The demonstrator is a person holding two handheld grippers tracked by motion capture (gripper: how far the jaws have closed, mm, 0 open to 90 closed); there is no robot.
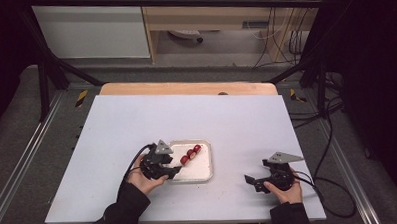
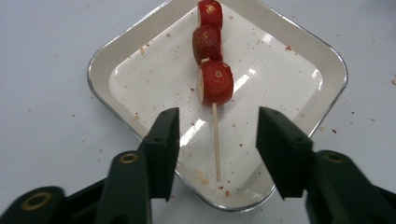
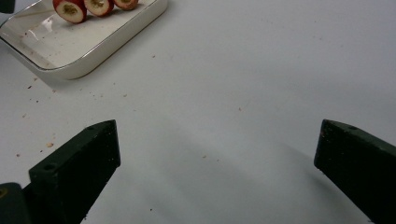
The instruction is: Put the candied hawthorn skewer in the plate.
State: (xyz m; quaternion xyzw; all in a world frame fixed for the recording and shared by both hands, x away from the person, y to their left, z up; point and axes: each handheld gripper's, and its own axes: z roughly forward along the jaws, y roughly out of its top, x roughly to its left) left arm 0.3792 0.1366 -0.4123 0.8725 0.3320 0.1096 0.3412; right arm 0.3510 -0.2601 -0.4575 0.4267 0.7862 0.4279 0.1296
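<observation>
A white square tray lies on the table. On it rests a thin wooden skewer with three red fruit pieces threaded near its far end. My left gripper is open at the tray's near-left corner, one jaw on each side of the bare stick and apart from it. To the right of the tray, over bare table, my right gripper is wide open and holds nothing.
The white table top is dotted with small red crumbs around the tray. A wooden board edge runs along the back. Black frame bars and cables lie beyond the table's sides.
</observation>
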